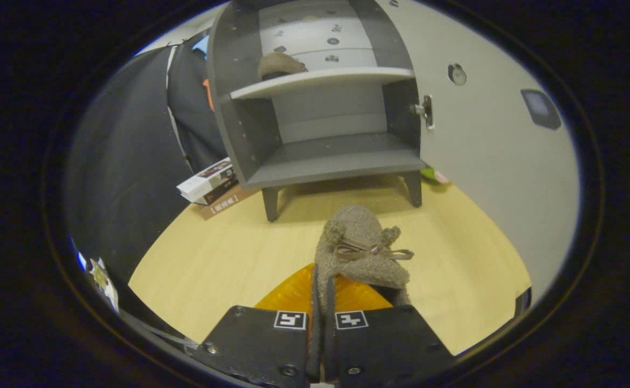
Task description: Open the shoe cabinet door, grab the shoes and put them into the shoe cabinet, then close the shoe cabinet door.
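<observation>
A fuzzy brown shoe [360,250] with a small bow hangs from my gripper [321,302], whose fingers are shut on its rim. Beyond it stands the grey shoe cabinet [325,108] on short legs, its door [487,140] swung wide open to the right. A second brown shoe [279,64] rests on the cabinet's upper shelf. The lower shelf [336,161] is bare. An orange mat [293,293] lies on the wooden table [223,258] under the held shoe.
A stack of boxes and a book [212,186] lies left of the cabinet against the black cloth. A small green and pink thing [434,175] sits behind the cabinet's right leg. A hinge [425,110] juts from the cabinet's right wall.
</observation>
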Tool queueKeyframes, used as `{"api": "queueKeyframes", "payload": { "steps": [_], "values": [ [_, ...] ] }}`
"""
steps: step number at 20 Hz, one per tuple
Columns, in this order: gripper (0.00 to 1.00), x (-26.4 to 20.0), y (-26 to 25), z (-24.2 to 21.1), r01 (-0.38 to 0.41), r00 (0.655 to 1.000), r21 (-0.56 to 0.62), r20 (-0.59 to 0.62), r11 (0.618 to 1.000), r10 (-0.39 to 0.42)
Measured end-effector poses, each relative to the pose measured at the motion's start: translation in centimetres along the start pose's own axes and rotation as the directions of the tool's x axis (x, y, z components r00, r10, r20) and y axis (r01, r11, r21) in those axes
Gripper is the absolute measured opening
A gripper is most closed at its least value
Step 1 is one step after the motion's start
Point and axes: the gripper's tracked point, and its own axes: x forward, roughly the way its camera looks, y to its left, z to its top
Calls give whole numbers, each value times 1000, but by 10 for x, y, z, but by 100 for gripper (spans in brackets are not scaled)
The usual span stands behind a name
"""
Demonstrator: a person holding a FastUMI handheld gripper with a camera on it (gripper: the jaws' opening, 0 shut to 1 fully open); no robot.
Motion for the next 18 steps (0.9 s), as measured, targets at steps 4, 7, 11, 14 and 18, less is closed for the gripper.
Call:
{"api": "queueKeyframes", "payload": {
  "steps": [4, 7, 11, 14, 18],
  "values": [
    [6, -51, 29, 50, -76, 992, -32, 96, 997, 79],
    [6, -87, 43, 91, -93, 979, -65, 175, 994, 103],
    [6, -131, 64, 137, -113, 958, -121, 251, 986, 141],
    [6, -153, 71, 169, -115, 947, -141, 285, 983, 151],
    [6, -165, 72, 211, -88, 942, -153, 310, 984, 132]
  ]
}}
